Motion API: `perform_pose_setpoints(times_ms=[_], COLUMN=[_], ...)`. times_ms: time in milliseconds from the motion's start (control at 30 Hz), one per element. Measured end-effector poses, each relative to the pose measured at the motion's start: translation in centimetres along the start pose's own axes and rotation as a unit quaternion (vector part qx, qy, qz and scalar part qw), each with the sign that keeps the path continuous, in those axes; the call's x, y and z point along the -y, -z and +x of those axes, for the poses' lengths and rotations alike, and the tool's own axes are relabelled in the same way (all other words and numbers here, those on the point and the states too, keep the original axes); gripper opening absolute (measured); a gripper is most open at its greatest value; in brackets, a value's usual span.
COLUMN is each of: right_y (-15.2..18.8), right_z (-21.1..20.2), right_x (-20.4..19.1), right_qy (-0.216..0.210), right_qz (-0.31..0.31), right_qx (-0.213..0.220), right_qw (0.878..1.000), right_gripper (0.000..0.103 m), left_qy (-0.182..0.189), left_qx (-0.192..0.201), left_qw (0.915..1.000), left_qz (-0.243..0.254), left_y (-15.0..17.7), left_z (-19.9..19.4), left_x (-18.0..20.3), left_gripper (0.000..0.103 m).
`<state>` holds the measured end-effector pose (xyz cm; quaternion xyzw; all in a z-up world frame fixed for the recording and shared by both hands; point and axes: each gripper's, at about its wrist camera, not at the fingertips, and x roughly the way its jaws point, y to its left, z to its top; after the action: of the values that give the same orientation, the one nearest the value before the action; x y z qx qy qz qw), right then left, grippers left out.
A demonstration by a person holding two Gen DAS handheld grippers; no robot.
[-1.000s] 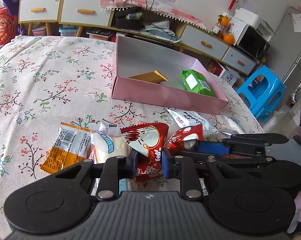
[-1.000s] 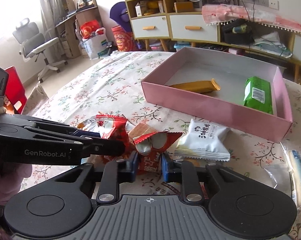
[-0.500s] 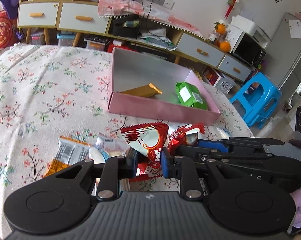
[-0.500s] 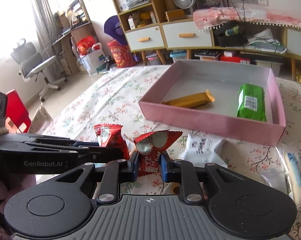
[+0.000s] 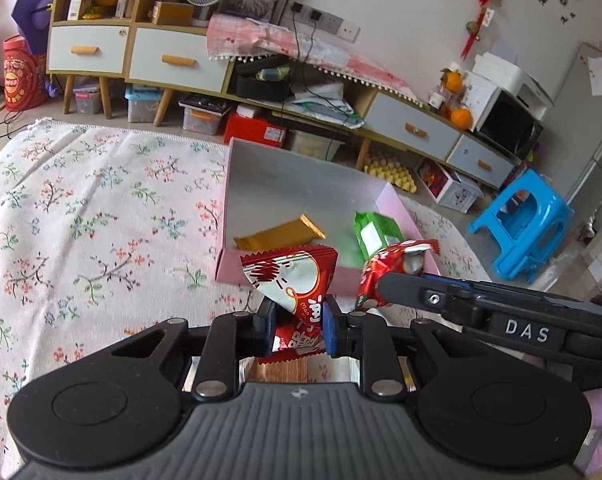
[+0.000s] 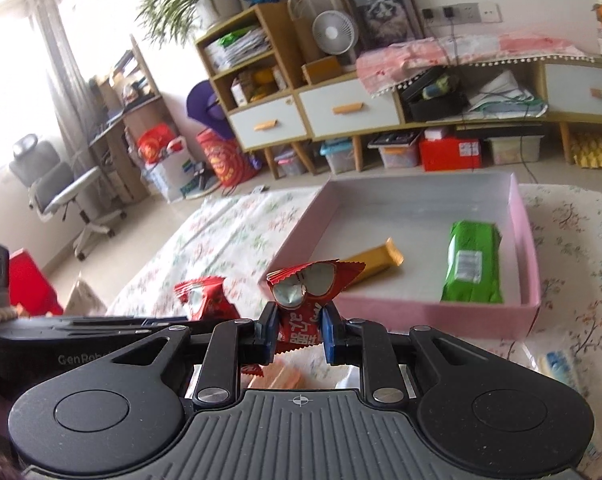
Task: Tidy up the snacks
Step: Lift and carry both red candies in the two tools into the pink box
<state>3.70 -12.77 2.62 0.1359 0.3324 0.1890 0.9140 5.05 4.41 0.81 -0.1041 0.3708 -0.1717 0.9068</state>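
My left gripper is shut on a red snack packet and holds it in the air before the near wall of the pink box. My right gripper is shut on a second red snack packet, also lifted, near the pink box. Each packet shows in the other view: the right one and the left one. Inside the box lie a gold bar and a green packet.
The table carries a floral cloth. Loose snacks lie under the grippers, mostly hidden, and a clear-wrapped one lies at the right. A blue stool and low cabinets stand beyond the table.
Both grippers have risen from the pile with their red packets and moved toward the pink box. The loose snacks on the cloth have dropped out of sight below.
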Motion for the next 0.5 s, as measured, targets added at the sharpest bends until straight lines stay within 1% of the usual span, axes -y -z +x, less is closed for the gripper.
perform_pose_setpoints(times_ms=[133, 233, 500], right_y=[-1.2, -1.8, -3.0], right_z=[0.1, 0.4, 2.0], right_x=[0.8, 1.7, 5.0], right_qy=[0.013, 0.023, 0.057], right_qz=[0.008, 0.018, 0.06], right_qx=[0.012, 0.016, 0.014], right_qw=[1.0, 0.999, 0.996], right_gripper=[0.02, 0.02, 0.02], left_qy=[-0.009, -0.02, -0.043], left_qx=[0.005, 0.0, -0.011], left_qw=[0.9999, 0.9998, 0.9989], left_qz=[-0.002, 0.001, 0.012], left_y=[-0.9, -1.7, -3.9], left_z=[0.5, 1.2, 3.7], left_x=[0.2, 0.5, 0.7], left_gripper=[0.021, 0.021, 0.021])
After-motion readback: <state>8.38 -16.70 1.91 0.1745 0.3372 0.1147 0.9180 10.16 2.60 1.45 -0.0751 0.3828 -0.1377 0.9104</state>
